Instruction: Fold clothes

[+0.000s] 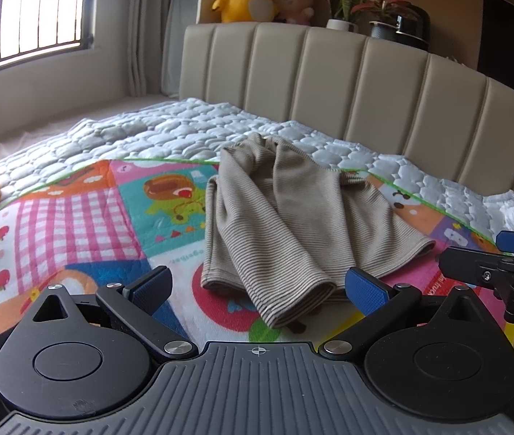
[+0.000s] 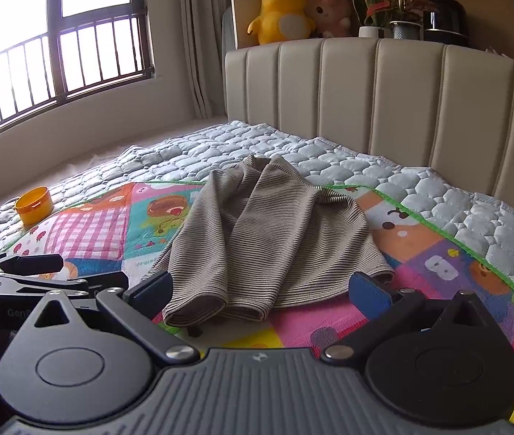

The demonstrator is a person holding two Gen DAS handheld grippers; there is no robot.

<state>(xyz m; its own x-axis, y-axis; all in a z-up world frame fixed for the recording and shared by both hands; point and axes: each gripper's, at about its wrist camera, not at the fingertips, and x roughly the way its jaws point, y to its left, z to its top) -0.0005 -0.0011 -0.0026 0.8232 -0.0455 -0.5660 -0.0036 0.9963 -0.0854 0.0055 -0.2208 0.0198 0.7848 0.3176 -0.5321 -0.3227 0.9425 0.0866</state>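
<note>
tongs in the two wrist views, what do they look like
Both are alike: the left tongs and right tongs have black linkage arms with silver pivot screws, blue textured pads on the fingers, round black discs at each side, and a ribbed grey body bearing a small crosshair mark.

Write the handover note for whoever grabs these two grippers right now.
Left gripper: open, empty, just short of the garment's near hems.
Right gripper: open, empty, at the same near edge.
Striped brown garment: lies rumpled on the colourful play mat on the bed, touched by neither gripper.
Orange cup: at the mat's far left corner, clear of the work.
Done: no tidy fold visible yet.
Left: probably spread the garment flat, then fold it.
</note>
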